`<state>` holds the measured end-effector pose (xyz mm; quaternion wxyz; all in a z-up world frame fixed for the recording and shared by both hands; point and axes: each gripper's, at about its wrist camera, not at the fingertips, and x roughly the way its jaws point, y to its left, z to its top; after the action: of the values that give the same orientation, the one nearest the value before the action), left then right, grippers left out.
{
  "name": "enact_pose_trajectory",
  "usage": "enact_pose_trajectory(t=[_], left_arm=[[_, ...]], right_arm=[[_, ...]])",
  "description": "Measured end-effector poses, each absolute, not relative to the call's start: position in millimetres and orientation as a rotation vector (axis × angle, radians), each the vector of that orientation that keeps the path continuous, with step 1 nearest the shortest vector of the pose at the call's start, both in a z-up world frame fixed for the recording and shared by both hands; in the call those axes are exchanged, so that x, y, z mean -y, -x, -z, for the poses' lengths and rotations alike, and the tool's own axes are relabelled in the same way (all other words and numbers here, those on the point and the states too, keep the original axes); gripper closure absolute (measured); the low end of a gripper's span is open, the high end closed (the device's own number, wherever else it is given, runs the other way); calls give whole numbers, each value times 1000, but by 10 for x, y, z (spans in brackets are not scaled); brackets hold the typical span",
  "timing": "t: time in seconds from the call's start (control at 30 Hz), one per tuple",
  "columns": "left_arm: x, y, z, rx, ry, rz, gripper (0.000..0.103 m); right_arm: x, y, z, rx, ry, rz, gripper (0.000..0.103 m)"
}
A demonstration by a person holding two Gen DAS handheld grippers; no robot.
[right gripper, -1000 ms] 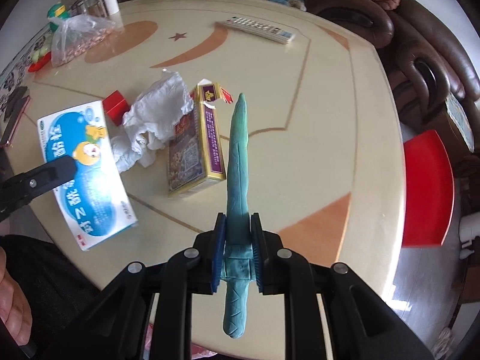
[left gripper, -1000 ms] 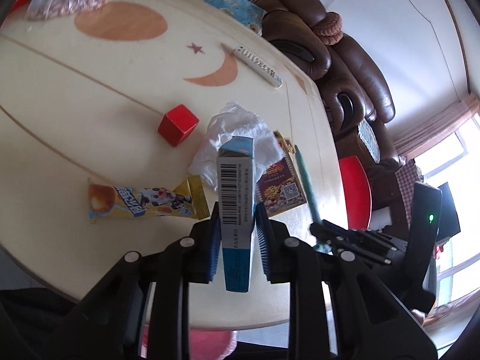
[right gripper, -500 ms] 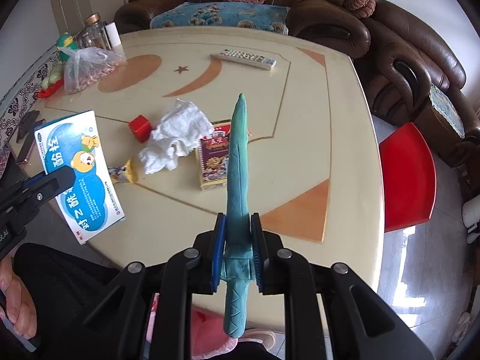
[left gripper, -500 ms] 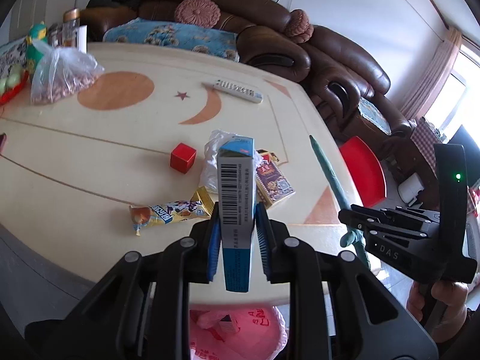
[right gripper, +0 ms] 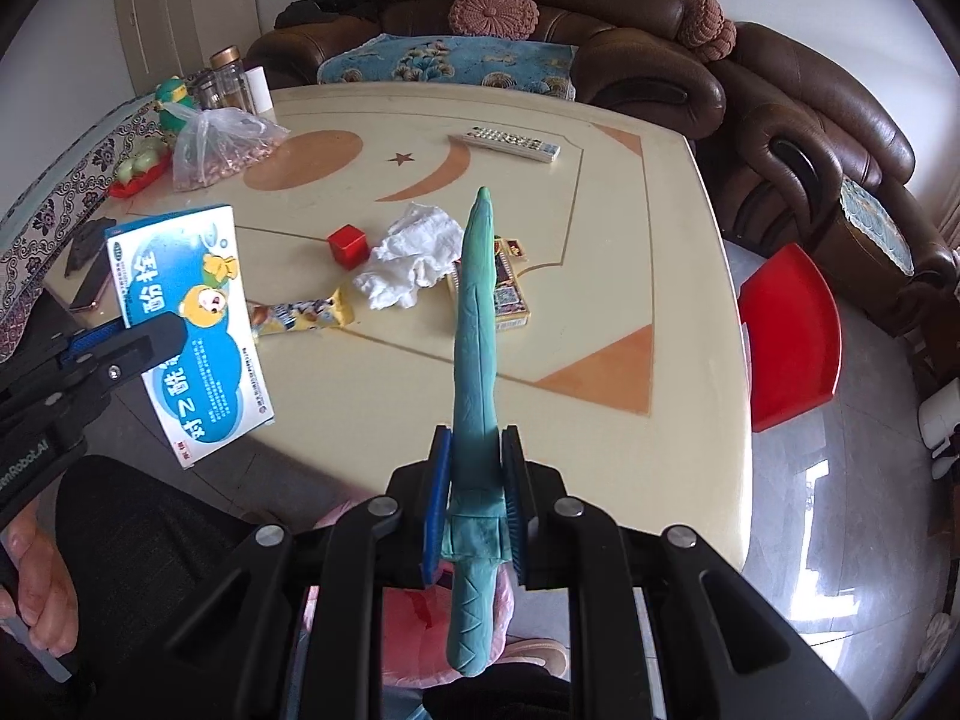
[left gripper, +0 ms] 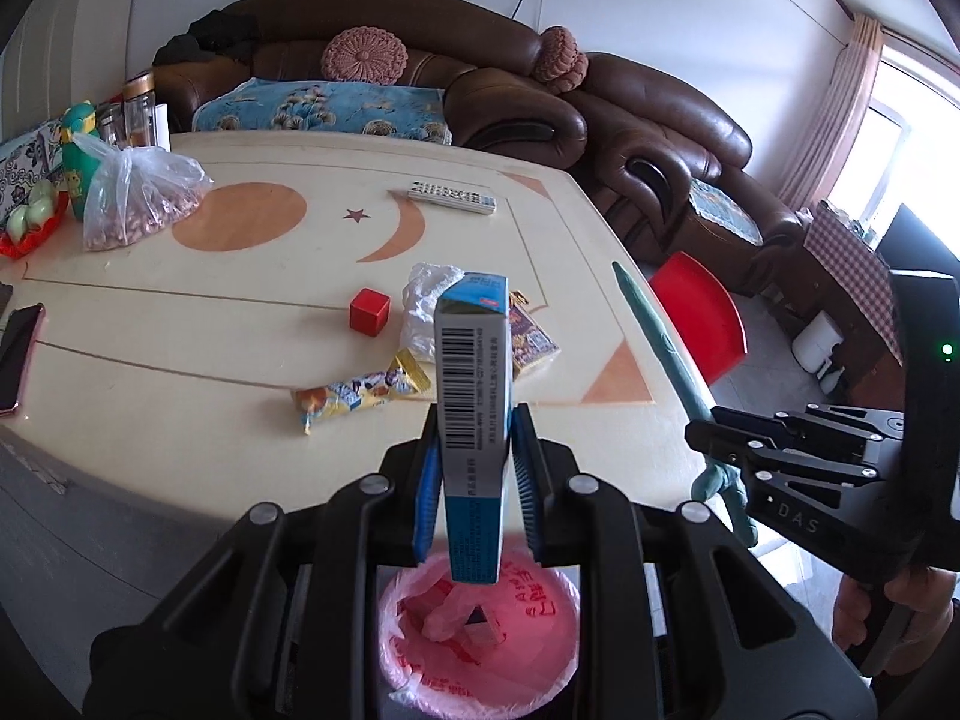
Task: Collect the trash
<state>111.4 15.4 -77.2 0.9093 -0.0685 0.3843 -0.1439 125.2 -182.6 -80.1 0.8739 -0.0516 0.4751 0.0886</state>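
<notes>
A person holds a two-finger gripper in each hand above the near edge of a cream worktop point(left gripper: 180, 336) inlaid with orange sun, moon and star shapes.

The left gripper point(left gripper: 474, 480) is clamped on a blue and white medicine box point(left gripper: 474, 384), held edge-on with its barcode facing the camera. In the right wrist view the same box point(right gripper: 189, 324) shows its broad face, with a cartoon bear and blue lettering, and hangs at the worktop's near left edge. Directly below it sits a bin lined with a pink bag point(left gripper: 480, 648), already holding some scraps.

The right gripper point(right gripper: 477, 504) is closed around a long teal pointed object point(right gripper: 477, 330) that looks like a moulded clay blade, its tip aimed across the worktop. A little of the pink liner shows beneath it.

Still lying on the worktop, close together: a yellow snack wrapper point(left gripper: 360, 393), a crumpled white tissue point(right gripper: 414, 255), a small red cube point(left gripper: 369, 312), and a flat red and purple packet point(right gripper: 510, 294) partly hidden behind the teal object. Farther back are a white remote control point(left gripper: 453, 197), a clear bag of nuts point(left gripper: 135, 198) and a phone point(left gripper: 18, 357) at the left edge.

A brown leather sofa point(right gripper: 660, 60) stands behind, with a red stool point(right gripper: 786, 336) to the right.
</notes>
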Motion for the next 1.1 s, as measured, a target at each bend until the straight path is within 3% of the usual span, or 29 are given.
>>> enact_pose_trajectory(t=[0.43,1.1], left_arm=[[-61,-558,874,-793,34,335,80],[96,-214,1503,-902,-65,451,80]], right_arm=[[1680,-493,845,-982,94,-217,86],[1679,-57,1611,-1121,21,-229,86]])
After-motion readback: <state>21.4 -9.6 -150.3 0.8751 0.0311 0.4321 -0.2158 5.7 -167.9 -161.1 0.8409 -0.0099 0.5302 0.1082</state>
